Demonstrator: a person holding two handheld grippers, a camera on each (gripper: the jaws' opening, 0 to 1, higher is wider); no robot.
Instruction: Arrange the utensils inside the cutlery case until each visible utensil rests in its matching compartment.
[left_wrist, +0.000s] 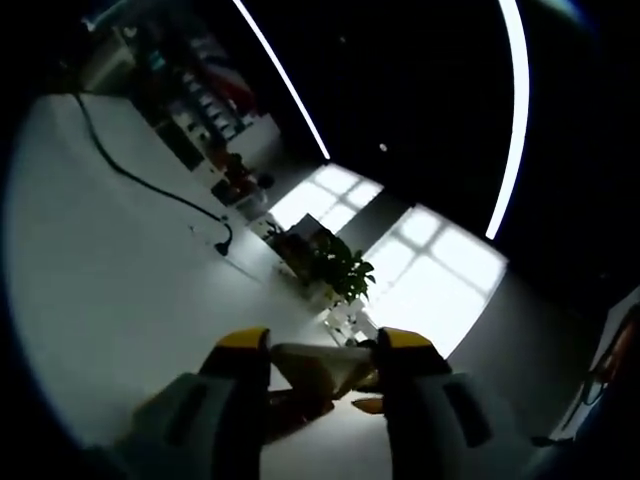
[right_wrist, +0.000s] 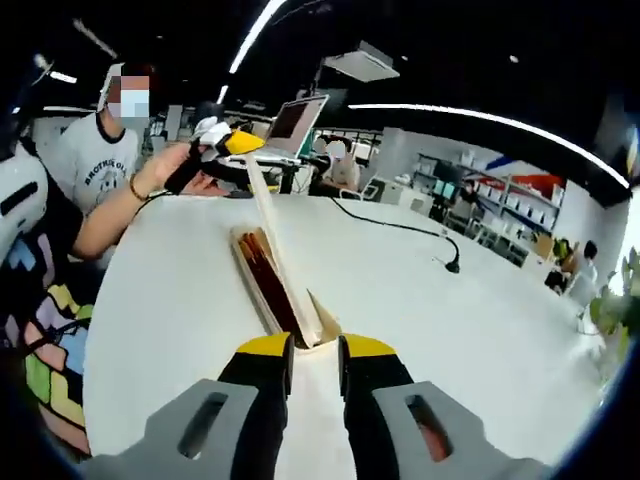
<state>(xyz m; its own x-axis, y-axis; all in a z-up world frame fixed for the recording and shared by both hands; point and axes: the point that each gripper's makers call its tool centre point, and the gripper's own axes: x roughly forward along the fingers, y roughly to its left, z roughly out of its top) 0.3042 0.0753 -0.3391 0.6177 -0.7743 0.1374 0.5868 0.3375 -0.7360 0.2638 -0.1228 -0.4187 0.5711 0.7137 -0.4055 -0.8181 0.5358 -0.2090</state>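
Observation:
The long narrow cutlery case (right_wrist: 262, 285) lies on the white table (right_wrist: 420, 320), running away from me, with dark brown utensils (right_wrist: 268, 275) lying lengthwise inside. Its pale lid (right_wrist: 275, 240) stands swung up on edge. My left gripper (right_wrist: 240, 143), held by a person's hand, is shut on the lid's far top end. In the left gripper view that gripper (left_wrist: 325, 345) has the pale lid (left_wrist: 318, 368) between its yellow-tipped jaws. My right gripper (right_wrist: 316, 350) has its jaws close together at the case's near end, seemingly pinching it.
A person's arm (right_wrist: 120, 215) reaches in from the left. An open laptop (right_wrist: 297, 125) stands at the table's far edge. A black cable (right_wrist: 400, 228) ends in a plug (right_wrist: 452, 266) at mid right. A potted plant (left_wrist: 340, 265) stands beyond the table.

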